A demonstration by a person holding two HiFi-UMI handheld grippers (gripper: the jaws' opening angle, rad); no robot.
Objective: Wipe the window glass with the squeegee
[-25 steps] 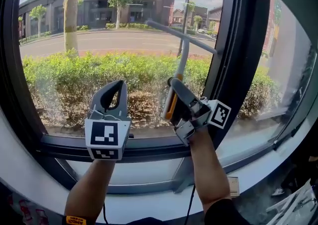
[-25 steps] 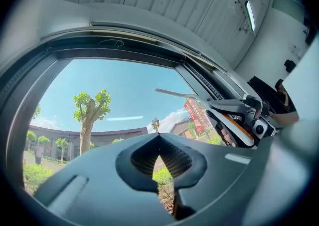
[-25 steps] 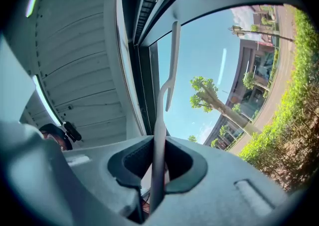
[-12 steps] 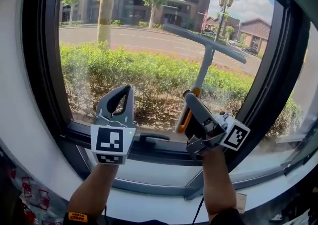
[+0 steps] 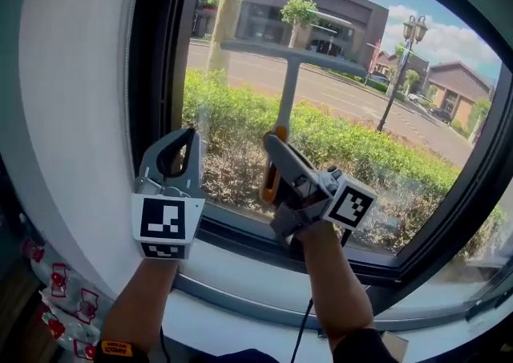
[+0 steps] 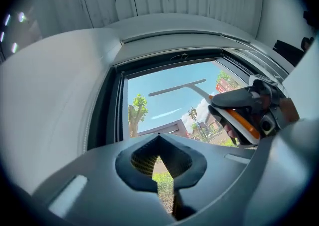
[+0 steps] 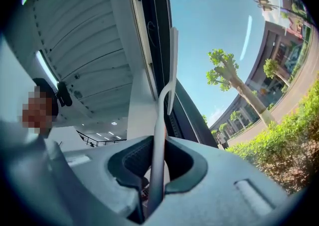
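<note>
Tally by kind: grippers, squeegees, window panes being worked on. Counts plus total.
Squeegee: 1
Grippers: 2 (left gripper with fingers together and empty, right gripper closed on the squeegee's handle)
Window glass: 1
Total: 4

The squeegee (image 5: 286, 85) stands up from the right gripper (image 5: 272, 142), before the glass (image 5: 377, 153); the left gripper (image 5: 191, 137) is to its left, beside the frame (image 5: 160, 49).
</note>
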